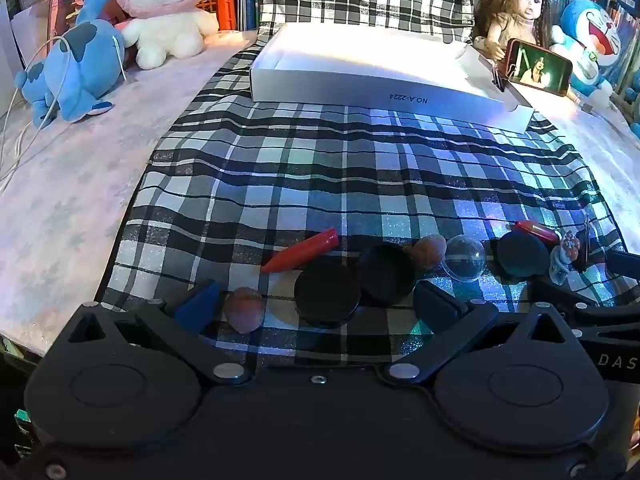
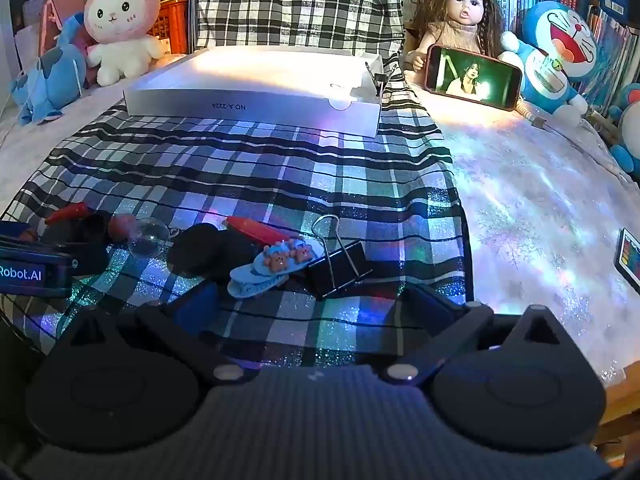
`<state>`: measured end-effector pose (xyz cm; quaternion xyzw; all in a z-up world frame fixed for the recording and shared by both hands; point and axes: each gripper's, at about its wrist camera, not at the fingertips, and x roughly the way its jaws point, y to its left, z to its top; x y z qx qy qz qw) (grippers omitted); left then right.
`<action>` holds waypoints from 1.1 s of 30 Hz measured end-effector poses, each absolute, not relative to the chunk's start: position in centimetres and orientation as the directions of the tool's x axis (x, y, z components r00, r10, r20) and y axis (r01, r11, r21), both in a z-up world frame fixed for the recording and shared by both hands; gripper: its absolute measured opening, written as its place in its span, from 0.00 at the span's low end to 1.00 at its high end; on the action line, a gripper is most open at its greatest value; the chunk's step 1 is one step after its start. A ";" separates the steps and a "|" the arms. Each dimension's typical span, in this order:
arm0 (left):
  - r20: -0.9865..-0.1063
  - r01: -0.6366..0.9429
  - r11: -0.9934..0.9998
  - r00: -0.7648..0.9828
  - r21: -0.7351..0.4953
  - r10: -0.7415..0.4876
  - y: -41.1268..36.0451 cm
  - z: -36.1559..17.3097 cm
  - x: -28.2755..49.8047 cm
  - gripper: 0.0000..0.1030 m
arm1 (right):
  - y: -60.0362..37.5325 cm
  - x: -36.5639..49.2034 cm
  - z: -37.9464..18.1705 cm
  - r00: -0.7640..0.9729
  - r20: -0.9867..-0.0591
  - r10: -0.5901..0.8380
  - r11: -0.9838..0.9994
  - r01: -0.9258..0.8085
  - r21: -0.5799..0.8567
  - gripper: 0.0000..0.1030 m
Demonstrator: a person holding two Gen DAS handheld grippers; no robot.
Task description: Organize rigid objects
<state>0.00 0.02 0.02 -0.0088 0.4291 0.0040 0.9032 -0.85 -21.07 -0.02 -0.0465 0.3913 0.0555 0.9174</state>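
On the plaid cloth [image 1: 320,168], the red chili [image 1: 302,255] points upper-right.

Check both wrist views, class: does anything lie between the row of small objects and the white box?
Nothing visible does. Only bare checked cloth stretches from the small objects, such as the black discs and binder clip, to the open white box. Both tools are open.

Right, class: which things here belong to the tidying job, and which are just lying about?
Belonging to the job:
white box
red chilli
black discs
clear ball
walnut
hair clip
binder clip

Just lying about:
pink rabbit plush
blue plush
doll
phone
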 end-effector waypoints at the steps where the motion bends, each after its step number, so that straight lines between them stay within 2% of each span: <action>1: -0.777 -0.014 1.000 0.630 -0.014 -0.002 0.1 0.0 0.0 1.00 | -21.1 -0.8 0.0 0.685 -0.726 0.066 0.990 -0.138 -0.041 1.00; 33: -0.790 -0.013 1.000 0.613 0.002 0.010 0.0 0.4 0.0 1.00 | -21.1 -0.9 -0.1 0.686 -0.725 0.069 0.990 -0.137 -0.035 1.00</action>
